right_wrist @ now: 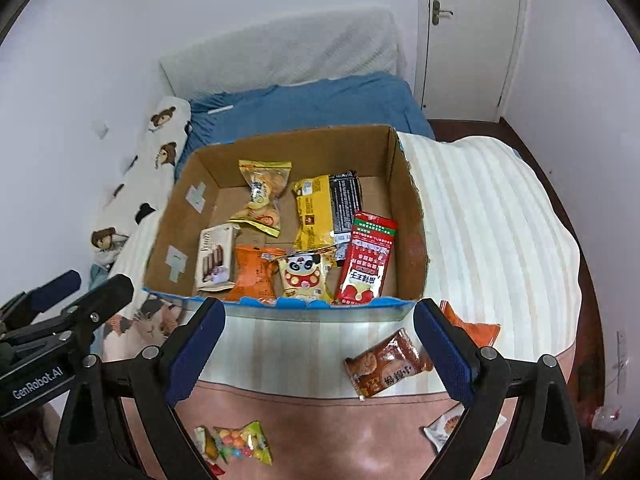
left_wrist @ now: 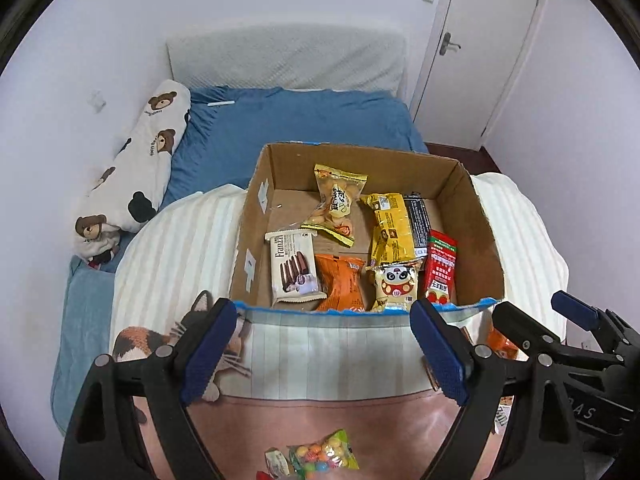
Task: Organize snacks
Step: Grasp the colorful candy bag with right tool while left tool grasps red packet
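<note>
An open cardboard box sits on the bed and holds several snack packs: a white wafer pack, an orange pack, a panda pack, a red pack, yellow packs. My left gripper is open and empty, in front of the box. My right gripper is open and empty, also in front of the box. Loose on the blanket lie a brown snack pack, an orange pack, a candy bag and a white pack.
A bear-print pillow lies at the left by the wall. Blue sheet and a white headboard cushion are behind the box. A door stands at the back right. The striped blanket drops off at the right.
</note>
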Motion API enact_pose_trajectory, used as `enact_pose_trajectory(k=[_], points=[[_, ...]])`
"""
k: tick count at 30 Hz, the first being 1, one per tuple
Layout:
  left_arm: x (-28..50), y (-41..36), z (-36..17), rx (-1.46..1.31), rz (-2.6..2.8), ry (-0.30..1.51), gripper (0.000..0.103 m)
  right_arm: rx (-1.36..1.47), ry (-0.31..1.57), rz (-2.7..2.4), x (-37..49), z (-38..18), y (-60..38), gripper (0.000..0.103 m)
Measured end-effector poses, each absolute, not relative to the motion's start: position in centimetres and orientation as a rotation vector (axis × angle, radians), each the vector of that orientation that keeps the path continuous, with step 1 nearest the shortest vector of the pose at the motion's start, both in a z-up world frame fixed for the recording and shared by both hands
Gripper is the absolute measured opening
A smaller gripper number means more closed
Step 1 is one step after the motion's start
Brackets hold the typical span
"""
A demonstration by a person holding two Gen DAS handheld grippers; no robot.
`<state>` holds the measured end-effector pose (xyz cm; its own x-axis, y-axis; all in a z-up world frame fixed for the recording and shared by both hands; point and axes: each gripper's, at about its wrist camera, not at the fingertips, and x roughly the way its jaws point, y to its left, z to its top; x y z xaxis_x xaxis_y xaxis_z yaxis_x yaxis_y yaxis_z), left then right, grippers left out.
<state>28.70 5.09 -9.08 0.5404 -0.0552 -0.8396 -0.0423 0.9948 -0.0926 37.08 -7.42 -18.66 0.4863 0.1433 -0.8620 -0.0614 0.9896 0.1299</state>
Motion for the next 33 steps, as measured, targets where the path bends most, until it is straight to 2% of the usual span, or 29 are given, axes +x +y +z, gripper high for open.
enact_pose_trajectory(k=[5,7,9,15,20,25,28,31,33], points=[[26.5,5.7,-9.2,-0.131,0.003,0.989,0.089,0.118,1.067,0.161,34.7,-18.3,-7.5,0.097],[25.4,6.1,-9.8,-0.135,0.010,0.997,0.100,0.138,1.104,0.192,33.8,-19.2,-7.5,0.097],[24.5,6.6,-10.8,-0.136,0.023,1.016,0.103,0.160,1.150,0.218,33.1,-20.5,-7.5,0.097],[21.0,9.5,-17.0,-0.189,0.098,1.154,0.103,0.275,1.381,0.280,30.1,-28.9,-6.3,0.097],[17.5,11.7,-23.1,-0.233,0.188,1.291,0.103,0.470,1.640,0.325,27.5,-38.3,-3.5,0.097],[15.0,13.4,-27.6,-0.261,0.267,1.393,0.103,0.671,1.794,0.260,26.1,-45.3,-1.2,0.097],[14.3,14.1,-29.2,-0.295,0.289,1.425,0.103,0.810,1.813,0.159,25.9,-48.0,-0.5,0.092],[13.7,14.4,-30.4,-0.302,0.303,1.445,0.103,0.819,1.810,0.049,26.0,-49.3,0.0,0.090],[13.5,14.6,-30.9,-0.312,0.306,1.455,0.103,0.761,1.809,0.013,26.2,-49.3,0.6,0.074]])
